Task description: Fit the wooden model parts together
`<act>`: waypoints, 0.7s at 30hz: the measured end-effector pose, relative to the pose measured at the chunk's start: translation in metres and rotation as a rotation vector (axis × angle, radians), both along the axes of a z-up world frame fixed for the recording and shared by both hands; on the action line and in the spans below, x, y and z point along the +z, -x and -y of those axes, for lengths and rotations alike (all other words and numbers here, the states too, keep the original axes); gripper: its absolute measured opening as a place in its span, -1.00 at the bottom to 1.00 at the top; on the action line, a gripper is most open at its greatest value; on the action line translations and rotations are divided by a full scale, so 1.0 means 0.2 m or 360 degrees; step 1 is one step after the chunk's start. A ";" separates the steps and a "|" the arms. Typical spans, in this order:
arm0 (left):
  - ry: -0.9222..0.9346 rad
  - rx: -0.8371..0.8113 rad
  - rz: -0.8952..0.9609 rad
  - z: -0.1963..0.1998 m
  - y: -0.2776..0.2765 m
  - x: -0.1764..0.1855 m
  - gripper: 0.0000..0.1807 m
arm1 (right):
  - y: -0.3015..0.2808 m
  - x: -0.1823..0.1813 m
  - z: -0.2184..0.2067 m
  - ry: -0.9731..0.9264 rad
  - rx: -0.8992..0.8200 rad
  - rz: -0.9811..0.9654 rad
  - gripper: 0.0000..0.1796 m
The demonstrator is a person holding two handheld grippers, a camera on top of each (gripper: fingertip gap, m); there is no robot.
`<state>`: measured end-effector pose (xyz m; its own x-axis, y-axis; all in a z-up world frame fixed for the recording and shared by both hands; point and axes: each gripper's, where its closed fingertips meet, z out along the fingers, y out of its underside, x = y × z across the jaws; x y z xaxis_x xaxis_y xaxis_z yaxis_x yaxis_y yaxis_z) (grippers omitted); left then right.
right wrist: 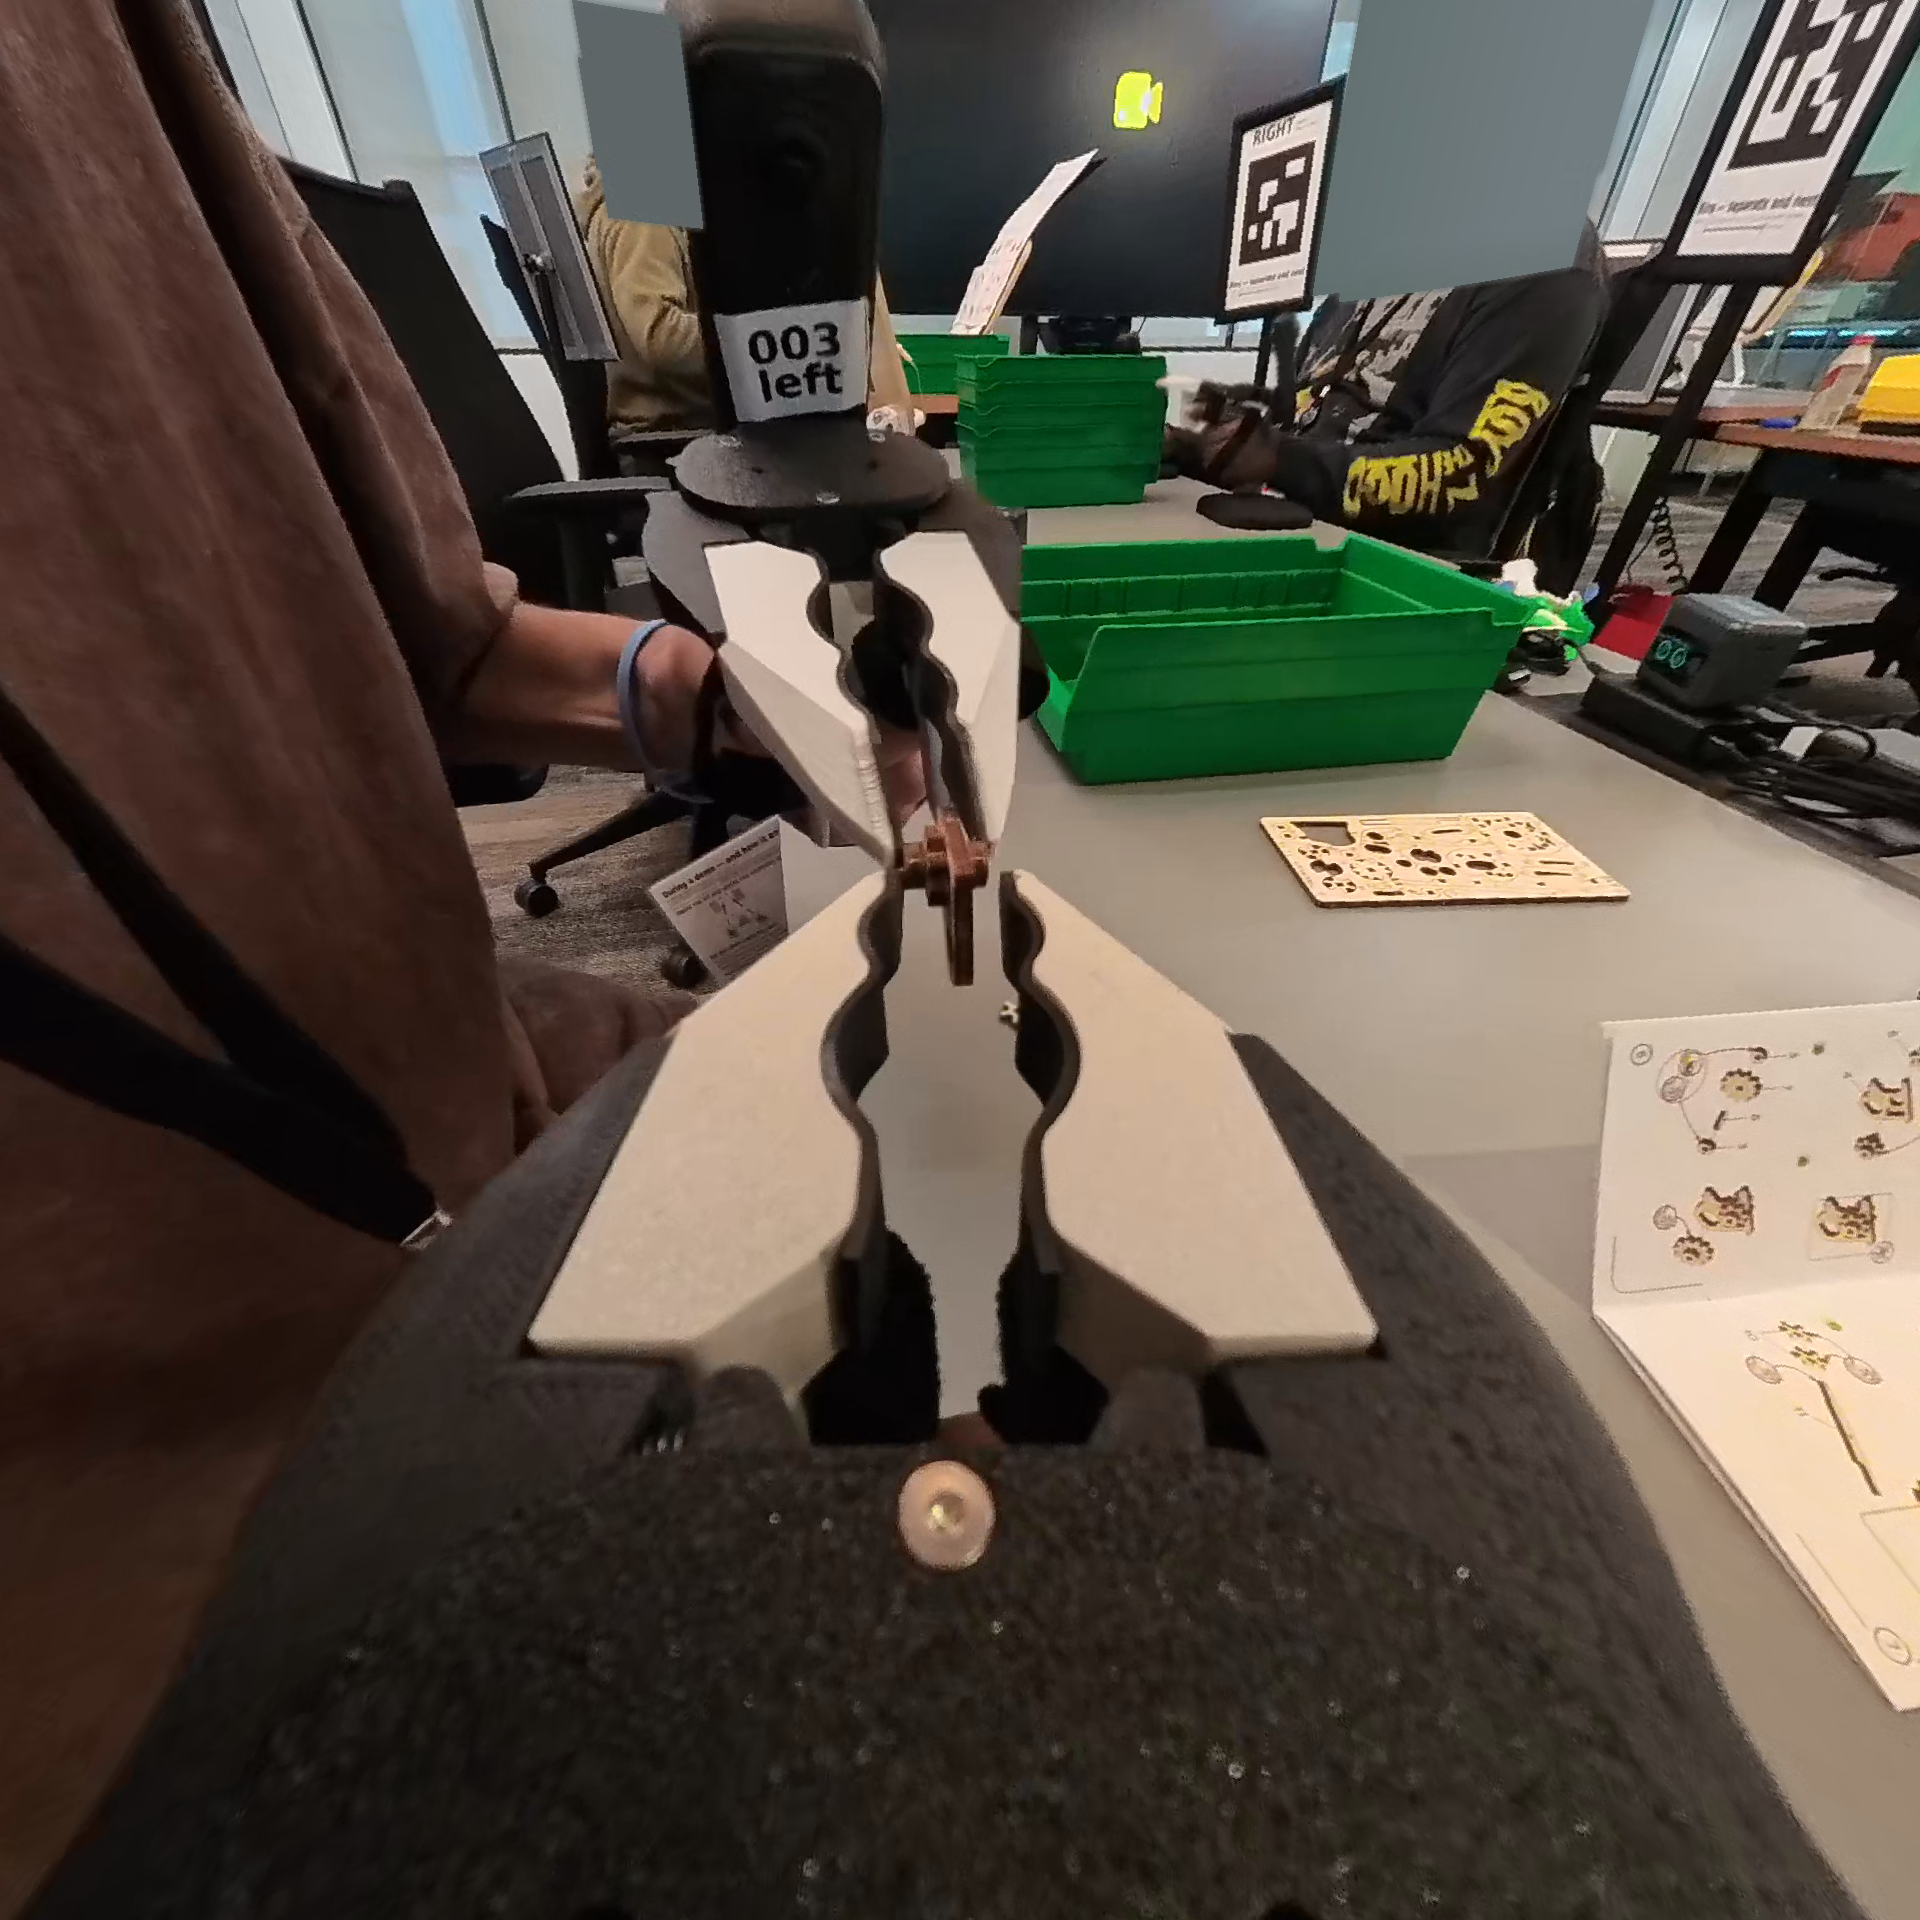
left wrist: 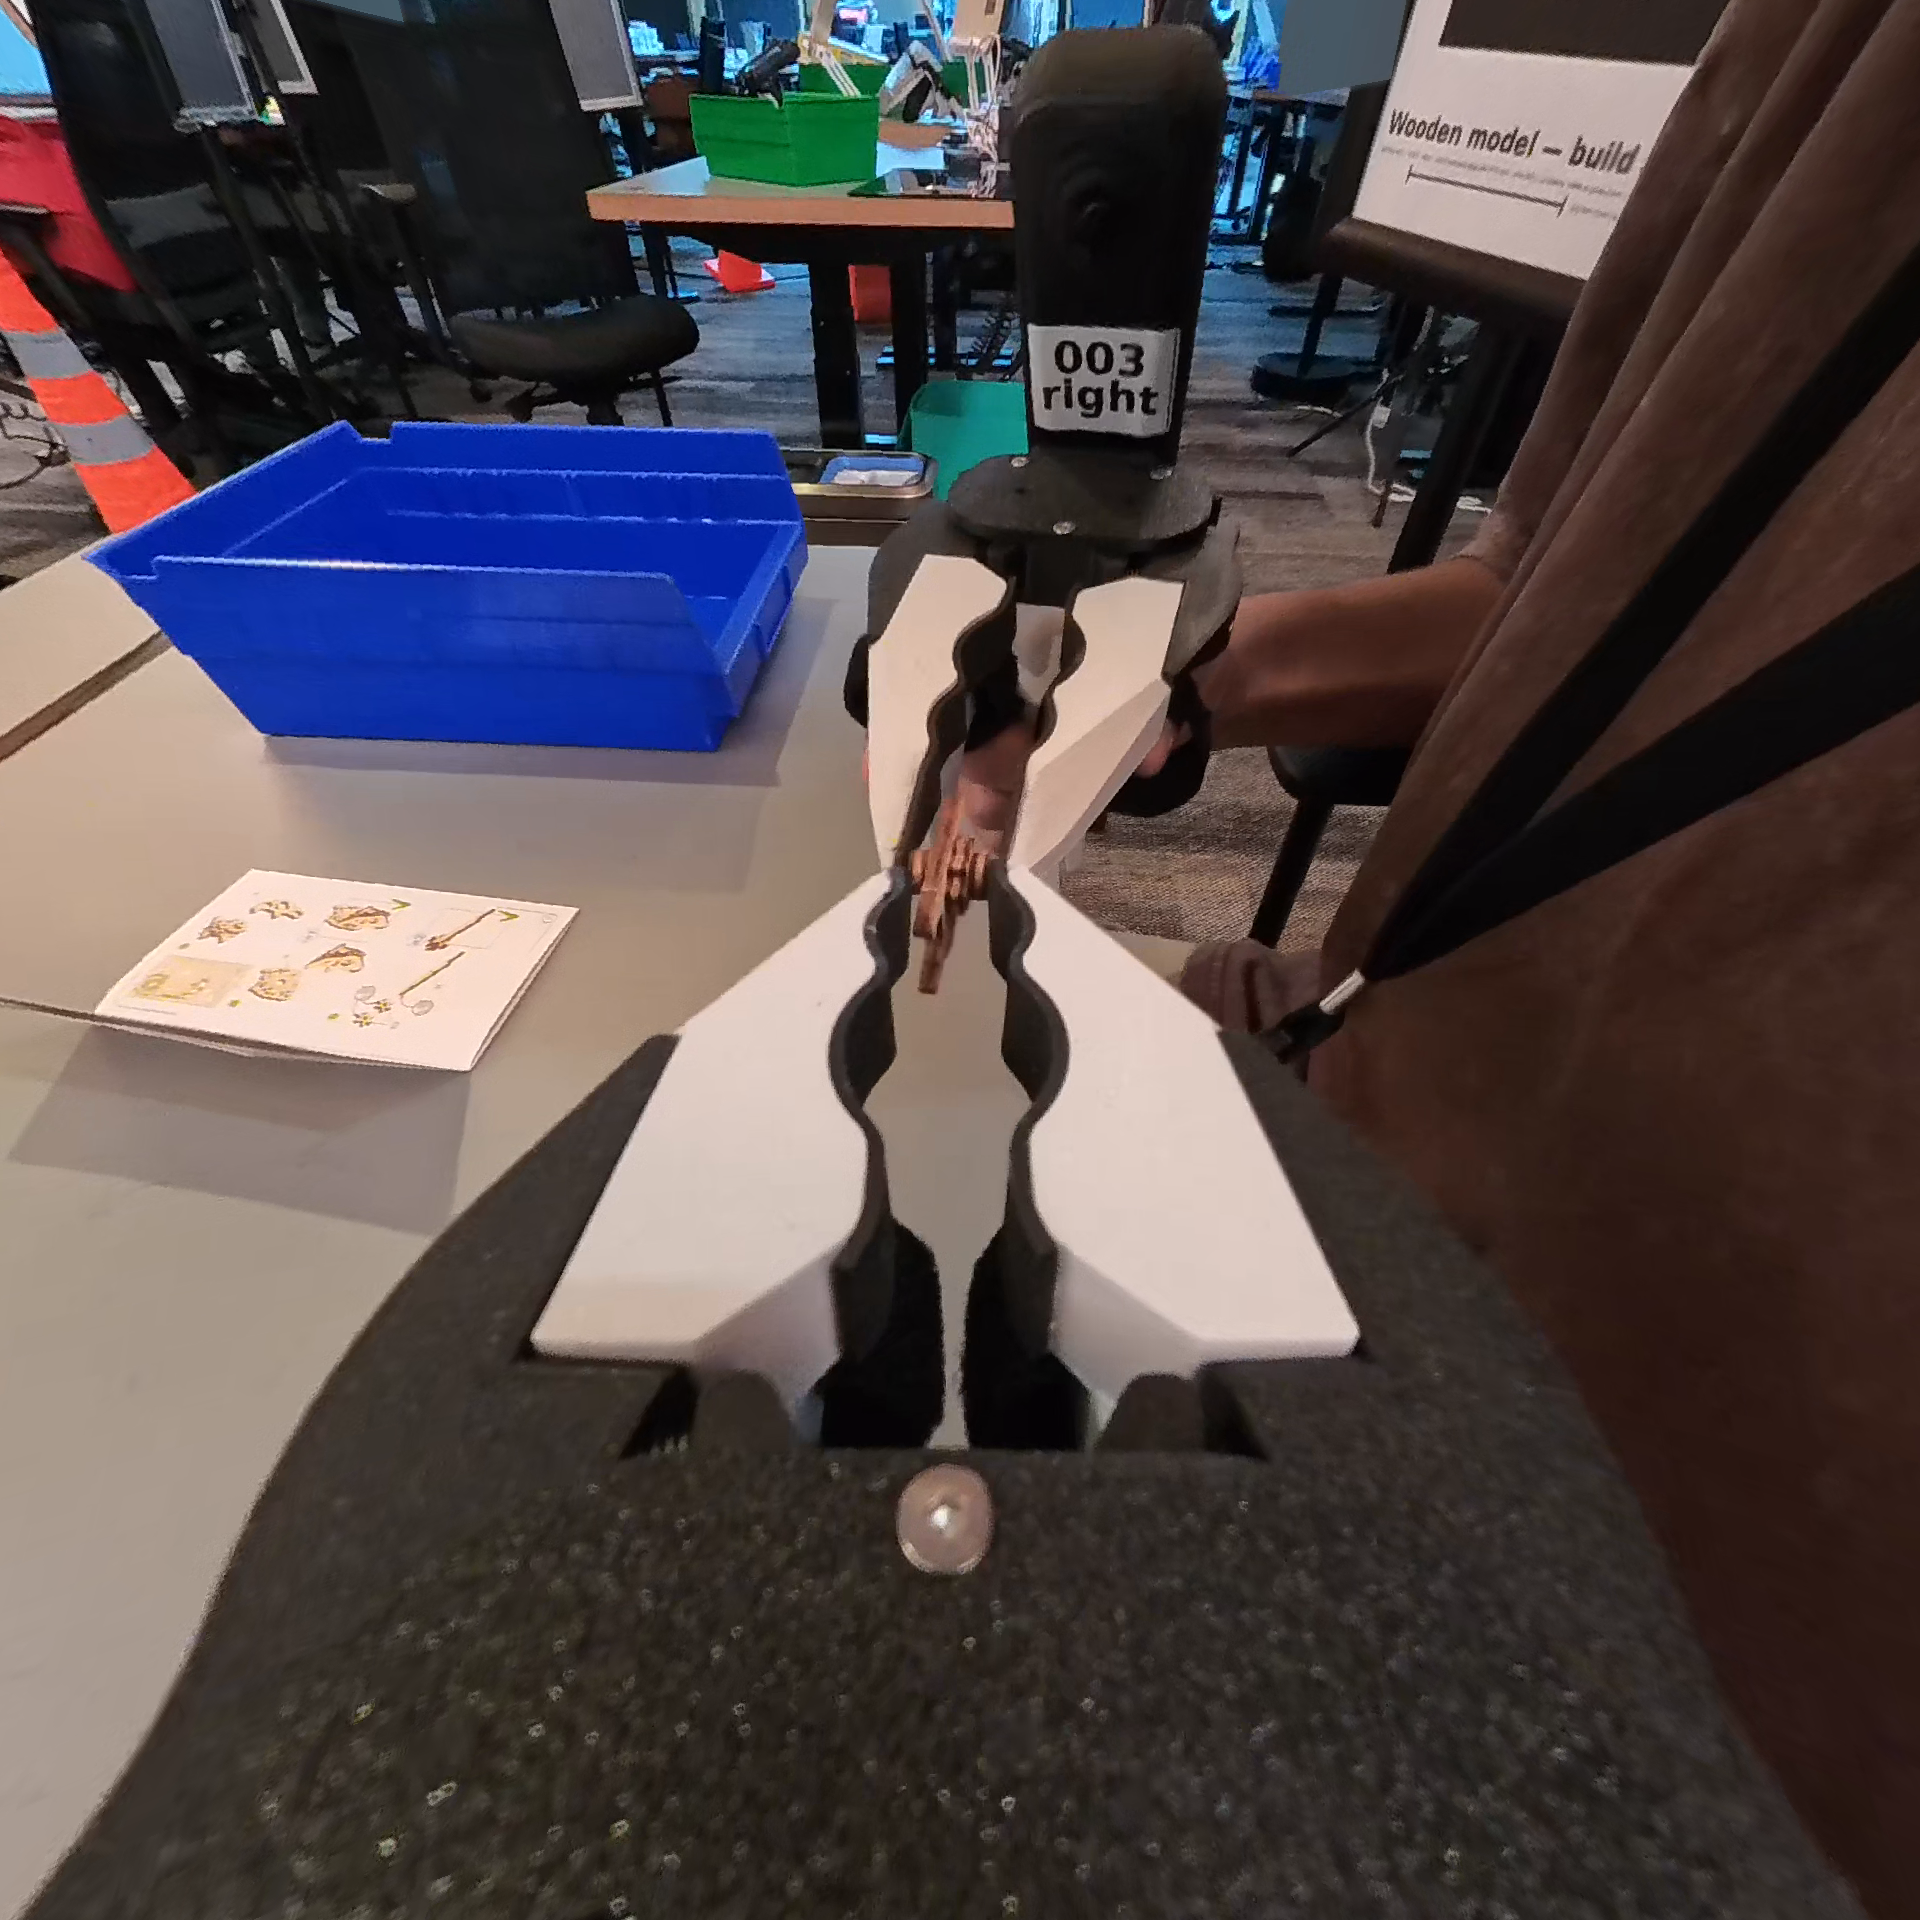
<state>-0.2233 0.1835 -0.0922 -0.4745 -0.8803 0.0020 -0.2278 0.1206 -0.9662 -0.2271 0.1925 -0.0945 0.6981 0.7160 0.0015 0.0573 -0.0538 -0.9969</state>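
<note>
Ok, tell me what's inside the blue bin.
The blue bin shows only its own bare floor and divider ridges; nothing lies in the visible part. Its near wall hides the front of the floor.

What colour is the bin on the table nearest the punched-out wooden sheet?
Green bin, best seen in the right wrist view, behind the wooden sheet.

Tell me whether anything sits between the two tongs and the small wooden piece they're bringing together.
Nothing visible does. The left tongs and right tongs meet tip to tip at the small brown wooden model piece, above the bare grey table. Which pair actually pinches it is unclear.
</note>
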 end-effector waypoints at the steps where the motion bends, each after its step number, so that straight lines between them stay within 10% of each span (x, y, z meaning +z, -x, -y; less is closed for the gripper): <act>1: -0.0001 0.0001 0.0001 0.00 0.00 0.00 -0.87 | 0.00 0.00 0.00 -0.0009 0.0008 0.0000 -0.82; 21: -0.0134 -0.0003 -0.0008 0.01 0.02 0.00 -0.87 | 0.03 -0.01 0.02 -0.0069 0.0018 0.0194 -0.84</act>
